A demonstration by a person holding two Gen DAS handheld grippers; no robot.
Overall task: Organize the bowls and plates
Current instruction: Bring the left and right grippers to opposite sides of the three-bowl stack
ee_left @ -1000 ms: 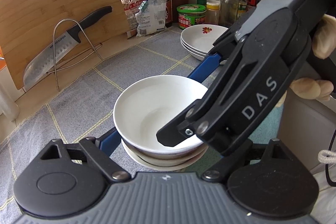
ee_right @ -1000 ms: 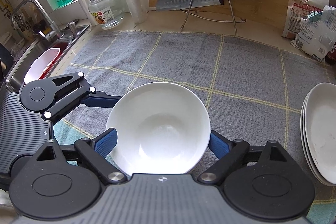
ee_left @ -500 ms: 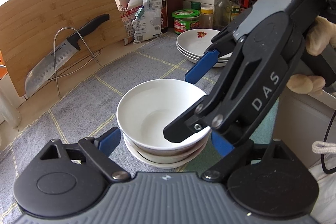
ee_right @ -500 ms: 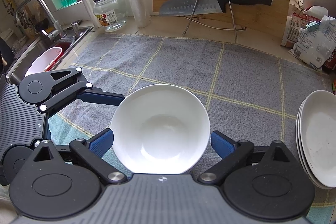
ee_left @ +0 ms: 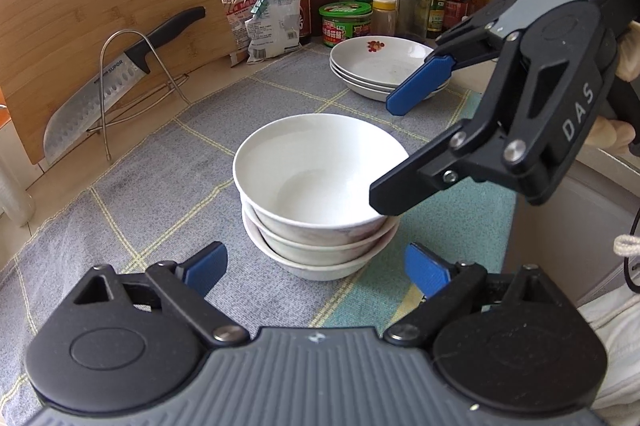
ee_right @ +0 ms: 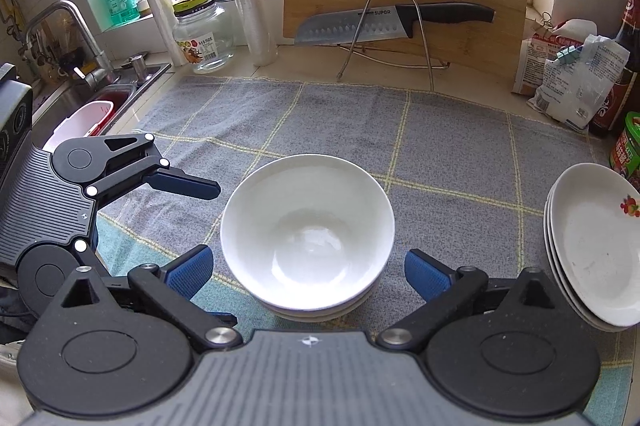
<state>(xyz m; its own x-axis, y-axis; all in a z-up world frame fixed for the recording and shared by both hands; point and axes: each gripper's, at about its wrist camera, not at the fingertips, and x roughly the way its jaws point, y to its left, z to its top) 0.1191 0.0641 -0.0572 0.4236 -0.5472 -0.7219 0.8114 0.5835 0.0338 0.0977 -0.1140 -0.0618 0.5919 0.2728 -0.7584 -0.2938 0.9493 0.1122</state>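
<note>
three white bowls (ee_right: 307, 234) sit nested on the grey cloth (ee_right: 440, 146) over the tabletop, beside the stacked plates (ee_right: 596, 250). the right gripper (ee_right: 308, 272), whose jaws have just been opening, and the left gripper (ee_left: 316, 270) both stand apart, clear of the stack, apparently releasing it.

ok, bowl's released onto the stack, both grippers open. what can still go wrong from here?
1. The right gripper has just opened, but its pads still flank the bowl stack; pulling away crookedly could clip the top rim and shift the bowls.
2. The left gripper also straddles the stack, close to the right one, so they might bump while withdrawing.
3. The plate stack sits near the right gripper's outer side; a wide swing could hit it.
</note>
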